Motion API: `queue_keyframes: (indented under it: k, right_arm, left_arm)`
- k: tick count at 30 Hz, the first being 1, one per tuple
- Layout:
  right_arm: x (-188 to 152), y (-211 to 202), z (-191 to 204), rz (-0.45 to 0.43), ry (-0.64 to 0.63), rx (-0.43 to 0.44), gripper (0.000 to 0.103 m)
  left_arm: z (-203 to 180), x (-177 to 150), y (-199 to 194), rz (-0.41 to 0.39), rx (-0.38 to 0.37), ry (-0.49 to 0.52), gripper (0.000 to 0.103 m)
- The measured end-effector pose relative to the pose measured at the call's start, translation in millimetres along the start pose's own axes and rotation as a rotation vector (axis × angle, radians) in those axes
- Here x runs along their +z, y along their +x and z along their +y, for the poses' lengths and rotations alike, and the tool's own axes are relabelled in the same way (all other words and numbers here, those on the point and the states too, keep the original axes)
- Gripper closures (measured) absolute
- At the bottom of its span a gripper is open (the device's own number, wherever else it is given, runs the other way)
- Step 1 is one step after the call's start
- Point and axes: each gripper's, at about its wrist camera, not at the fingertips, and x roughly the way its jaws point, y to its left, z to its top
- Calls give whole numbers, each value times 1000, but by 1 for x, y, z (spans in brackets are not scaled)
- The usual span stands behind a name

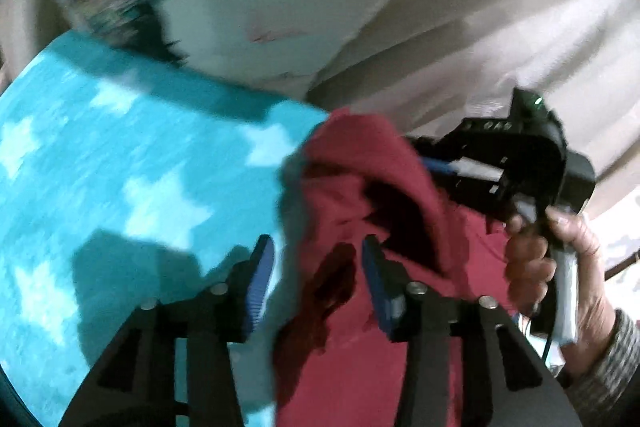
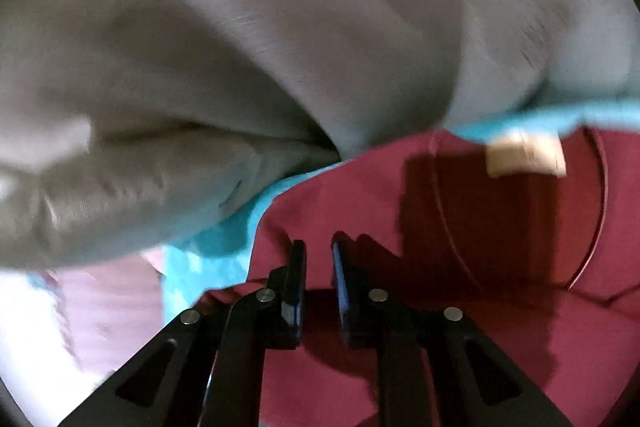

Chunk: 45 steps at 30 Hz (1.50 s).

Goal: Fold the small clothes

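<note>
We had the left gripper (image 1: pixel 318 251) spread wide over the red garment (image 1: pixel 360 187) at lower centre — pinching nothing. Our right gripper (image 2: pixel 320 251) stood narrowly parted above the same cloth on the turquoise star blanket (image 1: pixel 120 167).

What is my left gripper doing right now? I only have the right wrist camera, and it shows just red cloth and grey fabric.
Observer: The left gripper is open. Its fingers sit either side of a rumpled edge of the red garment and do not press it.
Operator: What lies beyond the garment on that side?
Observer: A turquoise blanket printed with white stars spreads out to the left of it.
Operator: How does my right gripper look from there?
Observer: The right gripper comes in from the right. A raised fold of the garment hides its tips, so I cannot tell if it grips.
</note>
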Motion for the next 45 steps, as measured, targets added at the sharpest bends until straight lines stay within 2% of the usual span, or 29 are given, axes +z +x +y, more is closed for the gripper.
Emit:
queue_keyframes:
  k: [1,3,4,5,6,9,11,12,13,14,15,16,19,21,24,26,30,32,34,36,39,41,45]
  right_arm:
    - [-1,-3,-7,-2,37,9,81]
    - [-5,-15,-11,-35,46,4,77]
    - [-9,-22,-10,-46,29,-4,76]
    - [-14,-33,-7,-50,-6,-14,74]
    - [-22,-41,-5,-52,-37,-22,69]
    - [-55,-81,-4,-84,-142,-84,64]
    - [-90,-120,-14,-159,-202,-216,59]
    - [-108,-141,-25,-207,-218,-318,52]
    - [-122,-156,-37,-245,-218,-405,47]
    - [-137,-171,-53,-284,-200,-497,45]
    - [-155,-191,-82,-320,-154,-600,45]
    - [-164,-201,-101,-331,-123,-650,45]
    - [-188,-238,-182,-353,28,-788,45]
    - [-199,-257,-221,-394,134,-826,45]
    - [-207,-278,-257,-466,195,-905,45]
    - [-206,-287,-272,-491,202,-921,45]
    - [-200,-304,-295,-526,147,-898,45]
    - [-191,-297,-304,-527,119,-875,44]
    - [-189,-296,-300,-538,81,-860,35]
    - [-188,-294,-303,-555,43,-850,26]
    - [-193,-289,-298,-573,0,-846,14]
    - [-191,-288,-299,-553,-11,-821,0]
    - [-195,-283,-293,-538,-18,-836,0]
  left_arm:
    - [-8,4,6,-6,9,24,43]
    - [-21,13,21,-4,40,67,43]
    - [-25,16,30,15,54,81,49]
    - [-25,18,37,40,65,89,63]
    - [-24,19,44,77,85,96,89]
    - [-12,18,37,84,82,72,89]
    - [-11,15,20,59,103,111,89]
    - [-11,10,8,34,123,143,88]
    - [-8,4,-3,4,158,169,79]
    - [-5,-3,-14,-26,198,183,72]
    - [1,-8,-25,-55,243,181,58]
    - [12,-14,-37,-91,287,153,51]
    - [46,-24,-55,-154,377,45,49]
    - [67,-28,-62,-165,458,-12,49]
    - [91,-43,-73,-200,544,-58,49]
    - [102,-50,-71,-209,620,-66,49]
    - [132,-61,-72,-189,681,-137,49]
    - [136,-64,-74,-177,682,-165,49]
    - [132,-66,-79,-195,709,-168,49]
    - [119,-72,-82,-207,738,-155,42]
    - [102,-80,-84,-205,746,-132,41]
    - [87,-84,-88,-196,743,-106,41]
    - [64,-91,-106,-215,715,-65,41]
